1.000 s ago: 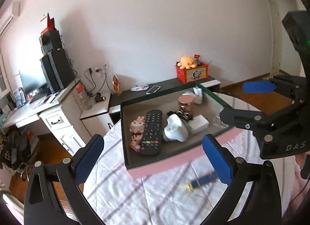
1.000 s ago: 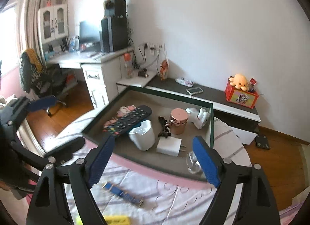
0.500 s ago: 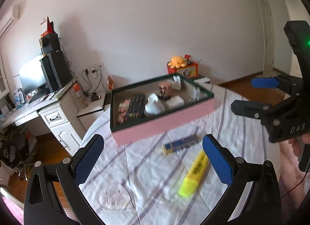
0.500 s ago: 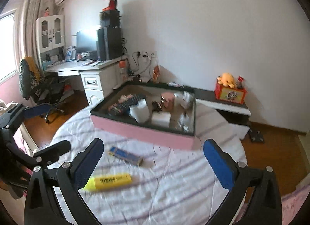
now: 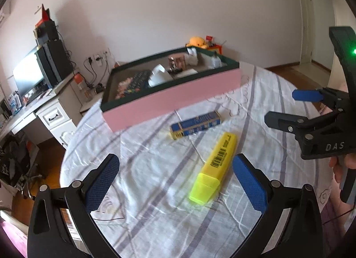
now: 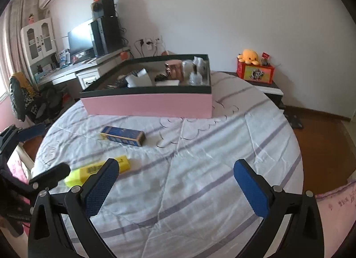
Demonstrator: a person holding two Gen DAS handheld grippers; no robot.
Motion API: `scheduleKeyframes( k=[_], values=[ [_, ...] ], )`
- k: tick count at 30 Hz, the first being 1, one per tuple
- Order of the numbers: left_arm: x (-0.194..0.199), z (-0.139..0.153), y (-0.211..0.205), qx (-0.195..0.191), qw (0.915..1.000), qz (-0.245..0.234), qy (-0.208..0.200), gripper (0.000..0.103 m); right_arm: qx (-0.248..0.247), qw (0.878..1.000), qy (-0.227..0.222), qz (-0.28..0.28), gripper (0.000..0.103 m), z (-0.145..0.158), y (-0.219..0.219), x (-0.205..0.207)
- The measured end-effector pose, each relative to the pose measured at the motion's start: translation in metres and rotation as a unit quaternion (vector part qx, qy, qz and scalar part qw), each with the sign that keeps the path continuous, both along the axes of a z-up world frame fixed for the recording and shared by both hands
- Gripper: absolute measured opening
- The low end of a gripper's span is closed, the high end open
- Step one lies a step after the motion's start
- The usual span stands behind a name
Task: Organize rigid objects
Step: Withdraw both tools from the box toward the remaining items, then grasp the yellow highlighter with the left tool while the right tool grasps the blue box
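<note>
A pink box with a dark green rim [image 5: 173, 98] [image 6: 146, 104] stands at the far side of the round table and holds a remote, a white cup, a copper tin and other small things. In front of it lie a small blue box [image 5: 195, 124] [image 6: 122, 135] and a yellow highlighter [image 5: 214, 167] [image 6: 98, 170]. My left gripper [image 5: 174, 169] hangs open above the cloth, with the highlighter just inside its right finger. My right gripper [image 6: 175, 169] is open wide over bare cloth, to the right of both items. Each gripper shows in the other's view, the right [image 5: 289, 108] and the left [image 6: 42, 153].
The table wears a white cloth with grey stripes [image 6: 200, 169]. A desk with a monitor [image 6: 80, 38] and a chair [image 6: 24, 100] stand at the left. A low cabinet carries a red box with a yellow plush [image 6: 253, 69]. A hand [image 5: 347, 164] holds the right gripper.
Both grippers have pulled back and sunk away from the pink box. The blue box and the highlighter now lie near the fingers. The right gripper's jaws have spread wider.
</note>
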State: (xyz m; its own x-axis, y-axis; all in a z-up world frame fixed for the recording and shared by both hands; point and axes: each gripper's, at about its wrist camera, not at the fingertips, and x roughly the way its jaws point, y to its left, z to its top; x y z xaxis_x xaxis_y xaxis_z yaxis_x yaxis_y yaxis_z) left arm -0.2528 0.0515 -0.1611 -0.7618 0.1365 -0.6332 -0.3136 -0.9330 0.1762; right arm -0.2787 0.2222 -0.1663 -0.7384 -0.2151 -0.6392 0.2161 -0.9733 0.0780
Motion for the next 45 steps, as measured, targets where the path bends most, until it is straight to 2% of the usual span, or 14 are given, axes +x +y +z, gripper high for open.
scheduleKeyframes(
  k=[4,8,11,14,21,23,26,28,29,31,33,38,41,45],
  values=[
    [-0.006,-0.016,0.010,-0.008,0.9997,0.004,-0.022,0.103,-0.005,1.000,-0.014,-0.017,0.103,-0.015,0.006,-0.004],
    [-0.011,-0.028,0.015,0.018,0.9982,-0.010,-0.056,0.103,-0.040,0.998,-0.024,-0.037,0.103,-0.021,0.020,-0.004],
    [-0.013,-0.032,0.020,0.007,0.9979,-0.008,-0.063,0.103,-0.057,0.997,-0.048,-0.035,0.103,-0.028,0.026,-0.007],
    [-0.015,-0.037,0.027,-0.007,0.9971,-0.015,-0.075,0.103,-0.069,0.996,-0.042,-0.038,0.103,-0.027,0.030,-0.004],
    [-0.020,-0.037,0.023,0.013,0.9961,-0.012,-0.086,0.103,-0.070,0.996,-0.043,-0.038,0.103,-0.027,0.029,-0.003],
    [-0.018,-0.037,0.024,0.014,0.9963,-0.019,-0.082,0.099,-0.080,0.995,-0.042,-0.040,0.103,-0.027,0.031,-0.003],
    [-0.011,-0.035,0.029,0.010,0.9968,-0.041,-0.067,0.084,-0.090,0.994,-0.040,-0.042,0.103,-0.027,0.034,-0.002],
    [-0.007,-0.035,0.031,0.009,0.9964,-0.057,-0.062,0.065,-0.089,0.994,-0.040,-0.042,0.103,-0.027,0.033,-0.003],
    [-0.005,-0.035,0.032,0.011,0.9961,-0.065,-0.059,0.060,-0.087,0.994,-0.041,-0.042,0.103,-0.027,0.033,-0.003],
    [-0.003,-0.035,0.032,0.015,0.9961,-0.066,-0.057,0.042,-0.085,0.995,-0.042,-0.042,0.103,-0.027,0.032,-0.003],
    [-0.002,-0.034,0.030,0.030,0.9960,-0.061,-0.058,0.028,-0.086,0.995,-0.042,-0.042,0.103,-0.027,0.032,-0.003],
    [0.005,-0.035,0.016,0.079,0.9953,-0.016,-0.054,0.027,-0.090,0.994,-0.041,-0.042,0.103,-0.027,0.033,-0.003],
    [0.009,-0.034,0.003,0.063,0.9957,0.057,-0.039,0.027,-0.091,0.994,-0.041,-0.041,0.103,-0.027,0.033,-0.003],
    [0.011,-0.035,-0.015,0.072,0.9921,0.095,-0.038,0.027,-0.067,0.996,-0.048,-0.037,0.103,-0.026,0.026,-0.006]
  ],
)
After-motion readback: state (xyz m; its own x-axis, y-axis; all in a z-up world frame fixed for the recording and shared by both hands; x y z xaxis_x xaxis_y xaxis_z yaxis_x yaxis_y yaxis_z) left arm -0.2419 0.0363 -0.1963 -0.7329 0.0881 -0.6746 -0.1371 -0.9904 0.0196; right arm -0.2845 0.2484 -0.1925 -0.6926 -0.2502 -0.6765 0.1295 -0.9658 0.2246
